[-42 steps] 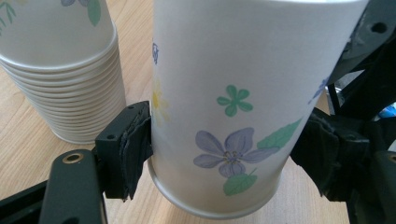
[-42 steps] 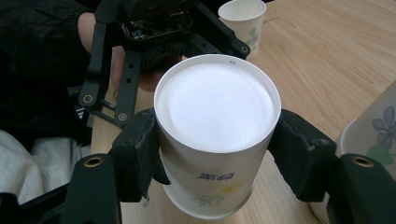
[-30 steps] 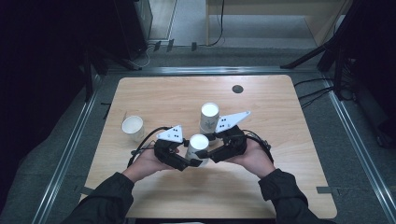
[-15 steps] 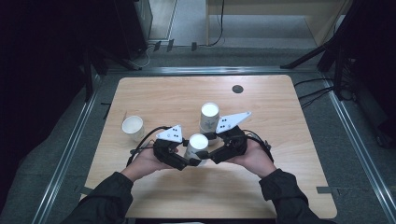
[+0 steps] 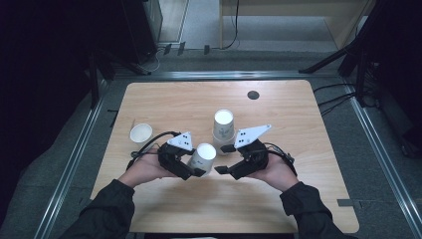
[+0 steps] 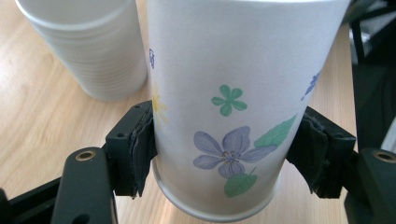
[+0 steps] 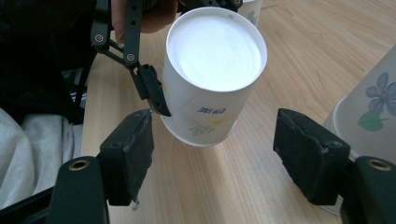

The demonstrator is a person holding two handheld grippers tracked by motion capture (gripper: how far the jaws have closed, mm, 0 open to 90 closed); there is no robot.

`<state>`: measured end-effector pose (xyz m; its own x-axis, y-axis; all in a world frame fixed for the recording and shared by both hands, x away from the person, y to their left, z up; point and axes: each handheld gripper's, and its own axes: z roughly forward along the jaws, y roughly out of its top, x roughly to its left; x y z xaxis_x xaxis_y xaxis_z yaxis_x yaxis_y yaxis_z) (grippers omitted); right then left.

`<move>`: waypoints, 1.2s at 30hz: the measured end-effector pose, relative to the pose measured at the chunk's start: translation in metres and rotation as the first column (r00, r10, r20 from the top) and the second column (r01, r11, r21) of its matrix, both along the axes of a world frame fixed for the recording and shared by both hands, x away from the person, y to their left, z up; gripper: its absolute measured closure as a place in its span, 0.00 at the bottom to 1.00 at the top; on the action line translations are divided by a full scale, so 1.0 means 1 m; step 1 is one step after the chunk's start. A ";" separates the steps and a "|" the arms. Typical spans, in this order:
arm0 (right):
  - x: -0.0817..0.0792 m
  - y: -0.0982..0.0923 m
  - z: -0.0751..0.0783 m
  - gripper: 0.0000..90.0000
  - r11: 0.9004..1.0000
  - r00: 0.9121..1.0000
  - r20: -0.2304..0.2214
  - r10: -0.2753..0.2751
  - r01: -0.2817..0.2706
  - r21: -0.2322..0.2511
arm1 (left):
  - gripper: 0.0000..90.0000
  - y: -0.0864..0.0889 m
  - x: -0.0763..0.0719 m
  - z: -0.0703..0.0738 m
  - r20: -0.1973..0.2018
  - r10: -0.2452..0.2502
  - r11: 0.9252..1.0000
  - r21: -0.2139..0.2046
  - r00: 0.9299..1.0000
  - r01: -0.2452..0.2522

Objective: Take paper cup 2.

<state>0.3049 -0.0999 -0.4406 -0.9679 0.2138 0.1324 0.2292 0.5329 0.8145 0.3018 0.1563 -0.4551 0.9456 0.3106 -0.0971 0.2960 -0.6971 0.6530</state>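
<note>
A white paper cup with printed flowers [image 5: 203, 156] [image 6: 233, 93] [image 7: 210, 84] is held just above the table, near its front. My left gripper [image 5: 196, 163] [image 6: 224, 154] is shut on it. Its pads [image 6: 140, 149] press both sides near the base, and the jaws have just been closing a little more on the cup. To the right of the cup my right gripper [image 5: 224, 159] [image 7: 217, 140] points at it, open. Its jaws have just been opening. Nothing lies between the pads, and the cup sits just beyond them, untouched.
A stack of flowered paper cups [image 5: 223, 124] [image 6: 93, 51] [image 7: 373, 112] stands just behind the grippers. A single cup [image 5: 141, 133] sits at the left of the wooden table [image 5: 298, 199]. A small black disc [image 5: 253, 94] lies at the far side.
The right gripper's jaws have spread apart and come off the cup. The cup stays in the left gripper. Both hands have hardly moved.
</note>
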 end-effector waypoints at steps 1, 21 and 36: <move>0.000 0.001 -0.001 0.33 1.000 1.000 0.001 -0.001 0.001 0.000 | 0.32 0.000 0.000 -0.001 -0.007 0.001 1.000 0.008 1.000 -0.001; 0.003 0.020 -0.018 0.33 0.997 0.998 -0.019 0.065 -0.065 -0.045 | 0.32 -0.020 -0.005 -0.012 -0.026 -0.105 0.969 0.220 0.994 0.109; -0.004 0.033 -0.025 0.39 0.986 0.990 -0.023 0.139 -0.141 -0.094 | 0.32 -0.031 -0.012 -0.016 -0.026 -0.165 0.959 0.230 0.986 0.167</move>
<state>0.3014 -0.0670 -0.4651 -0.9870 0.0888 0.1339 0.1596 0.6356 0.7553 0.2898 0.1252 -0.4707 0.9853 0.1643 -0.0478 0.1674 -0.8683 0.4669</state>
